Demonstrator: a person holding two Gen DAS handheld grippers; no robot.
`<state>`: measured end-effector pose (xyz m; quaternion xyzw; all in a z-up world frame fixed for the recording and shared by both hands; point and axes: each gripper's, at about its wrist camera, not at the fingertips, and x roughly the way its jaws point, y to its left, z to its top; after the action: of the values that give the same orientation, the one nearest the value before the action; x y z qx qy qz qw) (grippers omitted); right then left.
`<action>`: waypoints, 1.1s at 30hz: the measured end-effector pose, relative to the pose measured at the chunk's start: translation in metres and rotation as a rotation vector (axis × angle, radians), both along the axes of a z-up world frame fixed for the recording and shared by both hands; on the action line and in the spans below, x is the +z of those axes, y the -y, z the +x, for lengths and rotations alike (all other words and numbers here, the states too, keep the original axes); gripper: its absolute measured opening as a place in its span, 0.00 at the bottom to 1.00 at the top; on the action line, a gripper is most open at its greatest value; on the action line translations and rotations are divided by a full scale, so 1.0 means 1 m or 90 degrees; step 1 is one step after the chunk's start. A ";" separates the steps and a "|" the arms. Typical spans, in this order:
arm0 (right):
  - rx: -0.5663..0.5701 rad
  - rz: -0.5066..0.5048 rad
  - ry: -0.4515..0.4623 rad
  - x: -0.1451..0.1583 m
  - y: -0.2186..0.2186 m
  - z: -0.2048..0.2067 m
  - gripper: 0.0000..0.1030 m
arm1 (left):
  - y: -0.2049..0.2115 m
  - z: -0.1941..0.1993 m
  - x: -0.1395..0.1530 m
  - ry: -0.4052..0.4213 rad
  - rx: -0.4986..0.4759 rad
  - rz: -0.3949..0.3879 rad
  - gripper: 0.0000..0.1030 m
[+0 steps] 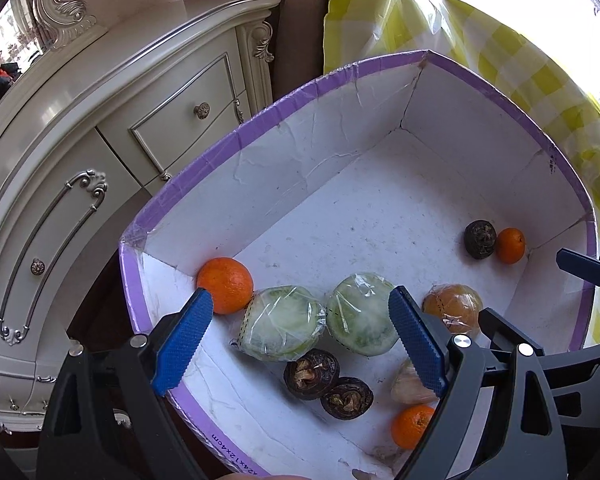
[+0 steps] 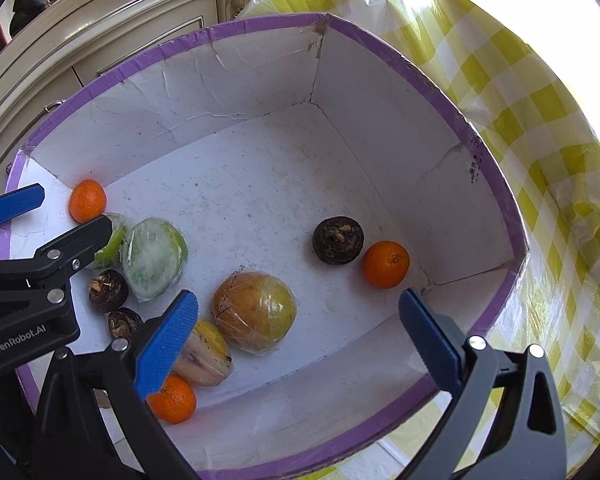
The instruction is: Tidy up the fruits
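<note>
**Ann:** Cream carved cabinet [image 1: 112, 148] behind, yellow checked cloth [image 2: 540, 128] underneath, and a white box with a purple rim [image 1: 300, 88] full of fruit sits on top.

**Ben:** Left claw [image 1: 300, 336] first. Its blue pads stand wide apart above the near end of the box, gripping nothing.

**Ann:** Correct. One pad overlaps an orange [image 1: 226, 285] in the corner, but whether it touches I cannot tell. Framed between the pads lie two green fruits wrapped in film [image 1: 320, 320], side by side and touching.

**Ben:** And below those?

**Ann:** Two dark brown fruits [image 1: 328, 386], pressed together, then a small orange [image 1: 412, 426] by the near wall.

**Ben:** Over to the right claw [image 2: 300, 332].

**Ann:** Also spread wide, also empty, hanging over the near wall of the box. A wrapped yellow-orange fruit [image 2: 256, 312] shows between its fingers, down on the box floor.

**Ben:** A pale wrapped fruit [image 2: 206, 356] just beside that one, partly behind the left pad.

**Ann:** Far right corner: one dark fruit [image 2: 338, 240] and one orange [image 2: 385, 264], close together, well apart from the rest.
</note>
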<state>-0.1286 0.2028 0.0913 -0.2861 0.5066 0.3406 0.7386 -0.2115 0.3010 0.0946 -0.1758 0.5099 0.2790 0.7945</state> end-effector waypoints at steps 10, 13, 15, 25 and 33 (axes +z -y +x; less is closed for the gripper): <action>-0.001 -0.003 0.000 -0.003 -0.001 0.000 0.98 | 0.001 0.000 0.000 0.000 0.001 0.000 0.84; -0.001 -0.005 0.003 -0.003 -0.002 -0.001 0.98 | 0.000 0.000 0.000 -0.001 0.001 0.000 0.84; 0.000 -0.006 0.003 -0.003 -0.003 -0.001 0.98 | 0.001 0.000 0.000 -0.001 0.001 0.001 0.84; 0.002 -0.007 0.005 -0.004 -0.003 -0.003 0.98 | 0.001 -0.001 -0.001 -0.009 0.013 0.006 0.84; 0.008 -0.008 0.010 -0.005 -0.003 -0.007 0.98 | -0.001 -0.005 0.000 -0.007 0.029 0.004 0.84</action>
<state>-0.1353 0.2054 0.0859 -0.2965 0.5010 0.3397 0.7387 -0.2168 0.3018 0.0949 -0.1831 0.5088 0.2996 0.7860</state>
